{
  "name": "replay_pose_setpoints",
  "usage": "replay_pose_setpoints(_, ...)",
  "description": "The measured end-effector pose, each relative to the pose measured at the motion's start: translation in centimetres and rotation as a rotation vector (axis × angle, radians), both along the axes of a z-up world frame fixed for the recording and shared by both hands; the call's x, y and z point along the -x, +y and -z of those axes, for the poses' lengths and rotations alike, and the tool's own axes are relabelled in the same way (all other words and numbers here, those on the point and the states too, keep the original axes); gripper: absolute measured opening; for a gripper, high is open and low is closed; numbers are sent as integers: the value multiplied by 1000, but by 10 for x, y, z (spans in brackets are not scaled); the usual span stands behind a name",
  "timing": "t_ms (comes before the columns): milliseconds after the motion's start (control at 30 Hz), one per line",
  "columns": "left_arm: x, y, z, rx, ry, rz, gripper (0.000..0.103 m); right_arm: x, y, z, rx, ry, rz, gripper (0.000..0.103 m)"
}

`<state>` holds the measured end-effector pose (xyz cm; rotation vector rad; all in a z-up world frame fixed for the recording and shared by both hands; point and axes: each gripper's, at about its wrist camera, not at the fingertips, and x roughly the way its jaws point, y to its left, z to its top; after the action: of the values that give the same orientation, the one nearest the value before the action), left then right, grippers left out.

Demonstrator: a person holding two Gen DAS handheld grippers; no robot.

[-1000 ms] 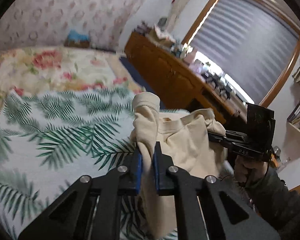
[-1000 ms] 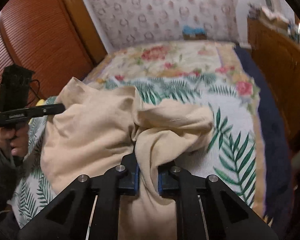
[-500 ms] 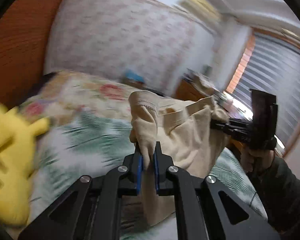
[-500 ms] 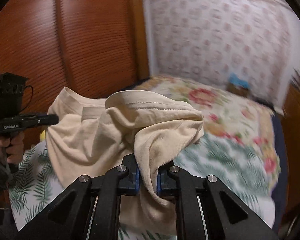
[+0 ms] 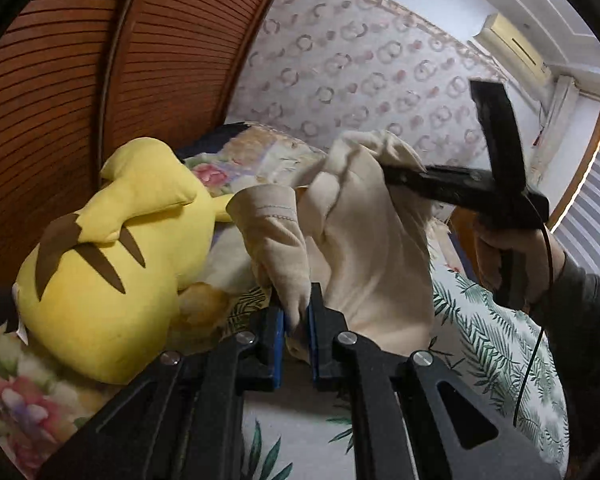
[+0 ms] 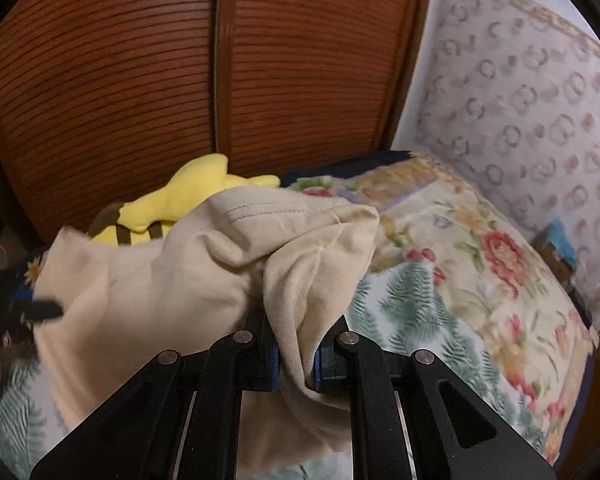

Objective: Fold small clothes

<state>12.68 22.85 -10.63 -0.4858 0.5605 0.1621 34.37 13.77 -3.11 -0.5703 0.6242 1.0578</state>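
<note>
A cream cloth garment (image 5: pixel 364 248) hangs bunched between both grippers above the bed. My left gripper (image 5: pixel 296 332) is shut on a folded edge of it, low in the left wrist view. My right gripper (image 6: pixel 296 356) is shut on another bunch of the same garment (image 6: pixel 188 292). In the left wrist view the right gripper (image 5: pixel 396 174) shows at the upper right, held by a hand, with cloth pinched at its tip. The left gripper (image 6: pixel 40 310) shows blurred at the left edge of the right wrist view.
A yellow plush toy (image 5: pixel 112 264) lies on the bed at the left, against a brown slatted wardrobe (image 6: pixel 140 68). The bedspread (image 6: pixel 460 264) has fern and flower prints. A patterned wall (image 5: pixel 360 72) stands behind the bed. A window blind (image 5: pixel 592 220) is at the right.
Both grippers have swung left with the garment, from facing the window and dresser to facing the wardrobe and the yellow plush toy. Both stay shut on the cloth.
</note>
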Motion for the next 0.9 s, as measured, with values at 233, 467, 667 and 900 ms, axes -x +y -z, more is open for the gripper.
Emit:
replay_pose_setpoints(233,4,8,3,0,47,-66,13,-5,29,2,7,-16,79,30)
replay_pose_setpoints(467,10,9,-9,-58,42,-88,18,-34,-5,11,-10,80,188,36)
replay_pose_setpoints(667,14,-1,-20,-153,58,-81,21,-55,-20,42,65,113,333,35)
replay_pose_setpoints(900,15,-30,-37,-233,60,-11,21,-37,-64,26,-19,128,377,36)
